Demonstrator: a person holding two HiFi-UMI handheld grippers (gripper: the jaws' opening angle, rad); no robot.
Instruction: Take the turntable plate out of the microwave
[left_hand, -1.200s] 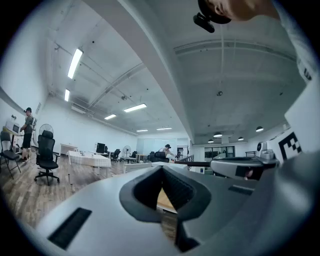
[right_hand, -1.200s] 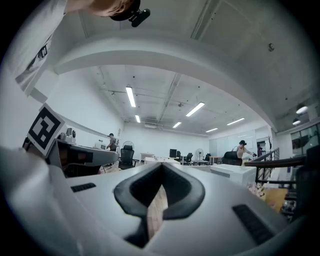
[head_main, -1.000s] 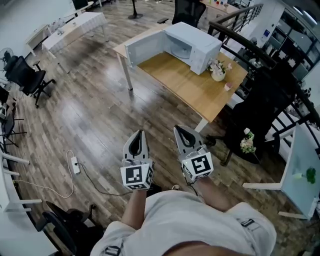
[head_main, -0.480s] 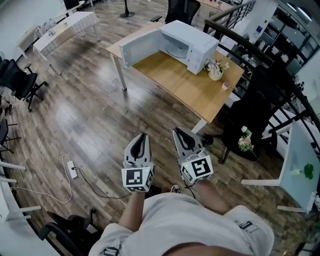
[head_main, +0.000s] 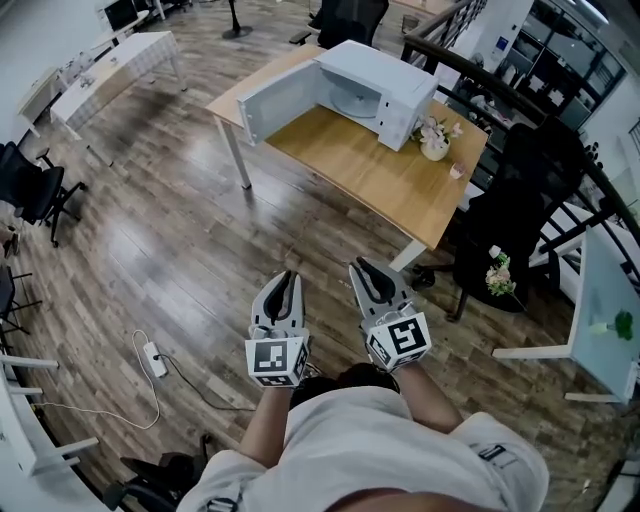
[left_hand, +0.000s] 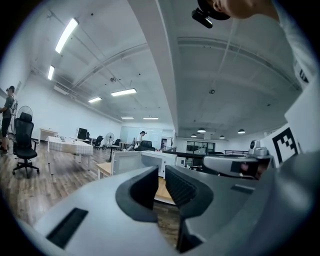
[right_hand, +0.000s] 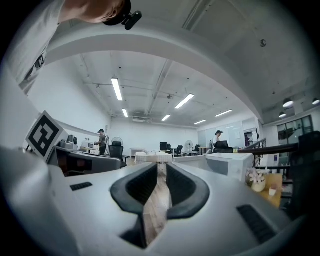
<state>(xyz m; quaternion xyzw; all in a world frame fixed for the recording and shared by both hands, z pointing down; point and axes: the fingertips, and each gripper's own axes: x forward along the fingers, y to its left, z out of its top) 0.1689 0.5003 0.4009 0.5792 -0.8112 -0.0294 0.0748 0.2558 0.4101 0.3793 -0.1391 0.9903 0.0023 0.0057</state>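
The white microwave (head_main: 385, 85) stands on the far corner of a wooden table (head_main: 390, 190), its door (head_main: 280, 100) swung open to the left. Inside it lies the pale round turntable plate (head_main: 355, 100). Both grippers hang over the floor, well short of the table and side by side. My left gripper (head_main: 283, 288) and right gripper (head_main: 366, 272) point level toward the table. In the gripper views the left gripper's (left_hand: 161, 186) and the right gripper's (right_hand: 161, 181) jaws have just been opening. Each shows a narrow gap with nothing in it.
A flower vase (head_main: 435, 140) and a small pink cup (head_main: 456, 172) stand on the table right of the microwave. A black chair (head_main: 510, 215) is at the table's right end. A power strip (head_main: 153, 358) and cable lie on the floor at left. A railing (head_main: 470, 85) runs behind.
The table and microwave have drawn slightly nearer in the head view. Both grippers sit a little lower in that view, and their jaws have parted slightly.
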